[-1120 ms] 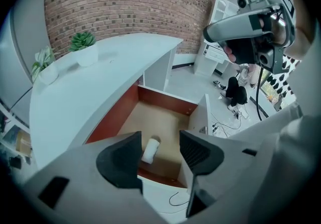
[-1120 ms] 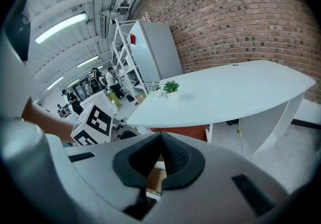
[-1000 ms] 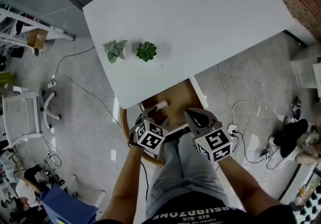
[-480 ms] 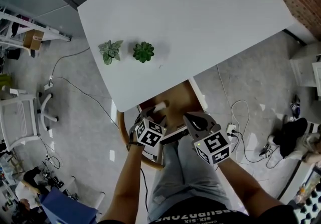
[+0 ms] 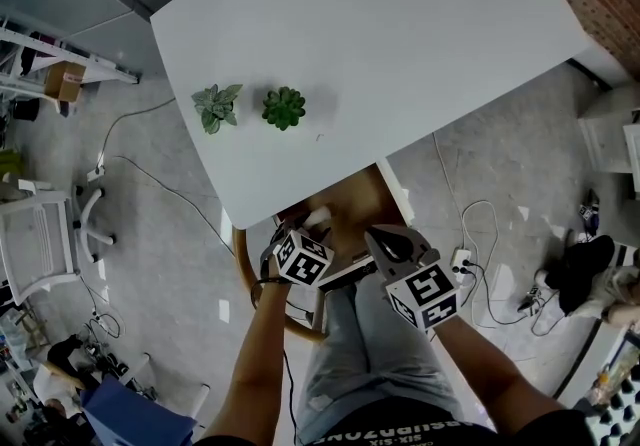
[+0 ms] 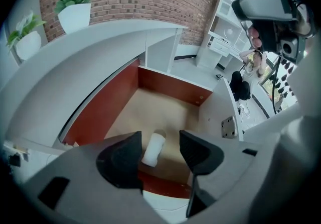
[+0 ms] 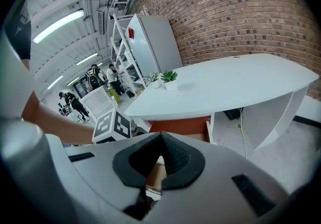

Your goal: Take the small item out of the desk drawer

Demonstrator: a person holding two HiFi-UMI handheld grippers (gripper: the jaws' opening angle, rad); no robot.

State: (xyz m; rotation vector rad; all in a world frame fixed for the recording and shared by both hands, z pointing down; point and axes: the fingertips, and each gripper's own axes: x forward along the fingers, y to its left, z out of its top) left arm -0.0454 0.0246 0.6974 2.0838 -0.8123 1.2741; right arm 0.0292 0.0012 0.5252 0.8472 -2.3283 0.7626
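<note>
The desk drawer (image 5: 355, 199) stands pulled out under the white desk (image 5: 380, 44), showing a wooden bottom (image 6: 155, 112) and red-brown walls. A small white cylinder (image 5: 318, 217) lies in it near the front left. My left gripper (image 5: 287, 231) hovers just over the drawer's front, open, and the white cylinder (image 6: 153, 150) shows in the gap between its jaws, lower down and untouched. My right gripper (image 5: 378, 236) is to the right at the drawer's front edge, shut with nothing in it (image 7: 161, 138).
Two small potted plants (image 5: 215, 106) (image 5: 284, 107) stand on the desk's left part. A curved wooden chair rim (image 5: 245, 264) is under my left arm. Cables and a power strip (image 5: 462, 259) lie on the floor; a white chair (image 5: 40, 234) stands at left.
My left gripper has edged forward over the drawer's front, towards the white cylinder. The right gripper has barely moved and stays shut.
</note>
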